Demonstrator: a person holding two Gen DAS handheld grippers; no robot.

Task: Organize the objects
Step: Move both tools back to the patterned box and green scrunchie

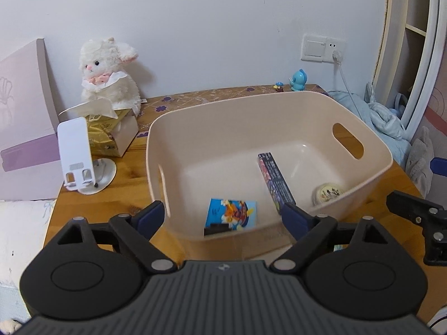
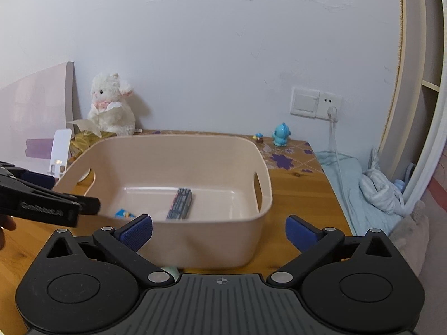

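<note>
my left claw (image 1: 223,215) released, nothing in it | right claw (image 2: 219,230) wide too | bin (image 1: 374,142) mid-frame on tabletop (image 1: 95,209) | blue card (image 1: 232,215), dark box (image 1: 275,181) and round tin (image 1: 328,192) inside

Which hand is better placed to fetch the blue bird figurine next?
Probably the right. The blue bird figurine stands beyond the bin's far right corner, on the right gripper's side. The left gripper sits nearer the phone stand. Both are open and empty.
</note>
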